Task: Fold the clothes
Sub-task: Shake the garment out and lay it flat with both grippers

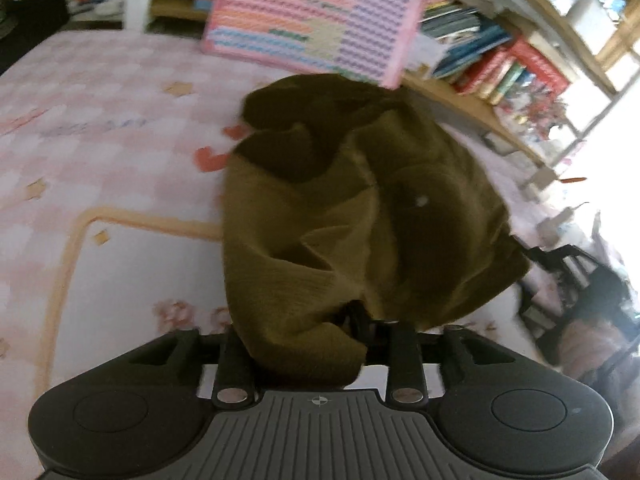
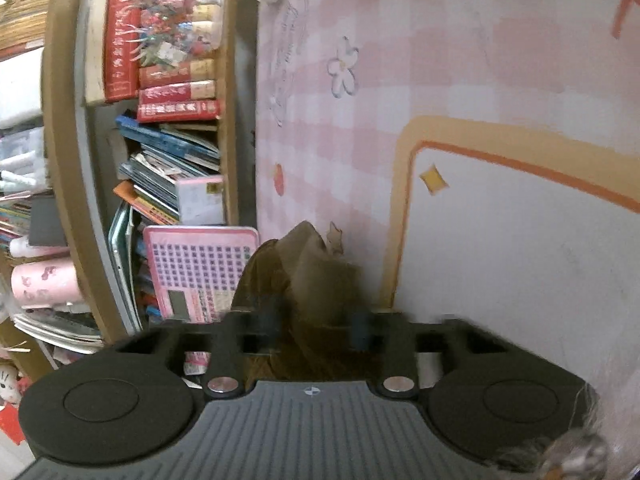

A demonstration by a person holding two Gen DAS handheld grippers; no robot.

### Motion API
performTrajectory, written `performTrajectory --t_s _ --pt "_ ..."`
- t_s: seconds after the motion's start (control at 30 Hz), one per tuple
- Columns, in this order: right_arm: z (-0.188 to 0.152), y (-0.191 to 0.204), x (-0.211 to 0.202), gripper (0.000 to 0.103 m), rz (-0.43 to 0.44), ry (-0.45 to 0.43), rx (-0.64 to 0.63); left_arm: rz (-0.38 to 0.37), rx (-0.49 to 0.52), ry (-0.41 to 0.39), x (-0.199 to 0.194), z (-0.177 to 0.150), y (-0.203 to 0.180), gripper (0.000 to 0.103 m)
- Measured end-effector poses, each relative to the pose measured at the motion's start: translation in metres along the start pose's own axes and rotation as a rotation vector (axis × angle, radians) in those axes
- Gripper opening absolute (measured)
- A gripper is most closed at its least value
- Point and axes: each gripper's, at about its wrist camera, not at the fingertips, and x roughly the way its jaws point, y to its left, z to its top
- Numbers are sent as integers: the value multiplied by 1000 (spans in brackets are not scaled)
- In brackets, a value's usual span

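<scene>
While the olive-green garment [image 1: 360, 216] is lying in a crumpled heap on the pink checked bed cover [image 1: 100, 152], it is showing many deep folds and one small pale spot on its dark middle part. Its fabric is looking thick and slightly ribbed, and its near end is hanging over the front of the left gripper [image 1: 316, 344]. The fingers of this gripper are hidden under the cloth, so I cannot tell whether they are pressing on it or standing free. In the right wrist view, the same garment [image 2: 304, 280] is rising between the blurred fingers [image 2: 360, 332] of the right gripper [image 2: 316, 332], which is clenched on a bunch of it. The heap is sitting near the edge of the bed cover that is running along the wooden bookshelf [image 1: 472, 100], just in front of a pink learning board [image 1: 316, 20] with rows of small coloured squares. Some writing is appearing on the bed cover and on the red book spines [image 2: 176, 110], but it is too blurred for reading.
</scene>
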Motion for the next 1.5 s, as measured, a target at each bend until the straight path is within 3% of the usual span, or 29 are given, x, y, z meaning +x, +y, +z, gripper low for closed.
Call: performTrajectory --t_s 0.13,0.3,0.4,0.5,0.6,0.63,0.67,0.77,0.83,0.87,0.93,1.13,1.2,1.27,1.37,1.5 --pt "15 48 -9 13 98 -57 -124 39 -4 10 -6 -4 19 67" --pt "12 186 -34 12 337 -165 -529 51 -41 -30 -16 -1 42 67" --pt "-25 265 -54 12 513 -177 -821 35 -54 -74 -23 6 53 67" --pt "-85 304 -53 12 580 -62 -1057 26 -70 -113 -29 14 66 67" --pt "-151 291 -23 12 512 165 -1205 29 -111 -133 -31 15 87 67" --pt "-170 273 -5 12 439 248 -1225 34 -125 -135 -31 15 94 67" --pt "-189 254 13 12 359 329 -1239 41 -140 -135 -32 14 101 67" --pt "-243 170 72 13 4 603 -1269 60 -184 -131 -33 10 123 67" --pt "-270 116 96 13 -217 741 -1305 71 -207 -127 -35 8 138 67" --pt "-279 95 100 13 -251 801 -1290 74 -214 -124 -36 7 144 67" --pt "-293 76 102 13 -275 825 -1266 80 -229 -119 -37 4 155 67" --pt "-330 77 117 14 -241 877 -1310 71 -204 -121 -37 12 172 67" --pt "-337 74 117 18 -224 889 -1300 58 -168 -131 -37 19 168 67" --pt "-341 72 115 36 -207 895 -1292 46 -126 -139 -37 26 162 67" --pt "-338 75 103 55 -159 897 -1286 25 -52 -155 -36 35 151 67" --pt "-311 82 80 59 -136 821 -1246 -4 76 -186 -33 39 126 67"
